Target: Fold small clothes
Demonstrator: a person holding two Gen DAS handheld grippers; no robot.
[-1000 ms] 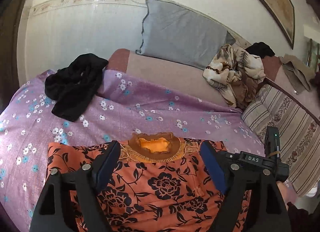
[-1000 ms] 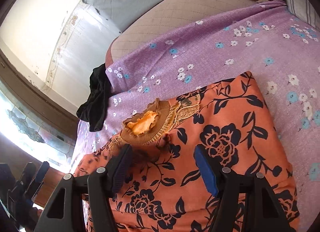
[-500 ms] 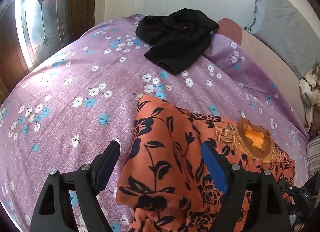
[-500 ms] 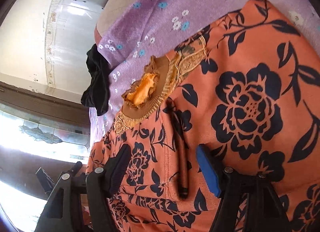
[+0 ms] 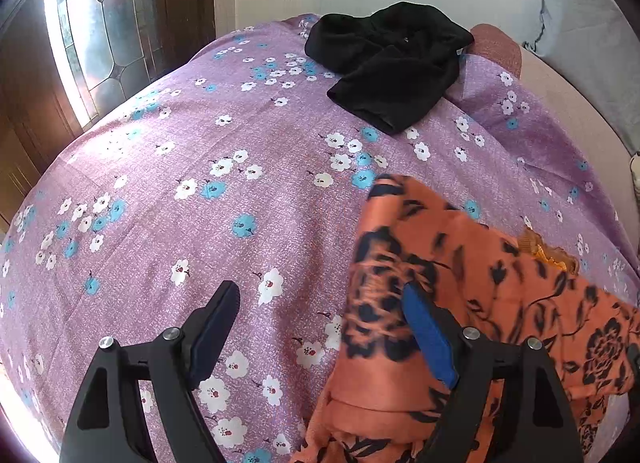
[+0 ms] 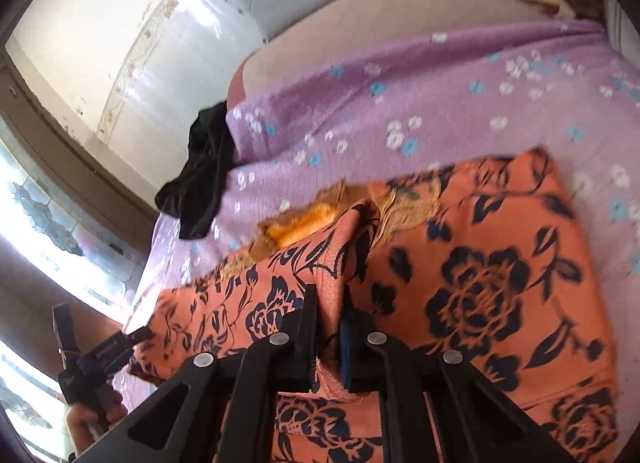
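Pinching orange floral garment (image 6: 480, 283), right claw (image 6: 328, 327) just clamped; left claw (image 5: 320, 315) released; black cloth (image 5: 392, 63) beyond.

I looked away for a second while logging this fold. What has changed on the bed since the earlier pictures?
The right claw has just closed, pinching a raised fold of the orange floral garment, part of which now covers the neckline. The left claw swung off the garment toward its edge by the window; it is open, holding nothing. The black garment and the purple sheet lie as before.
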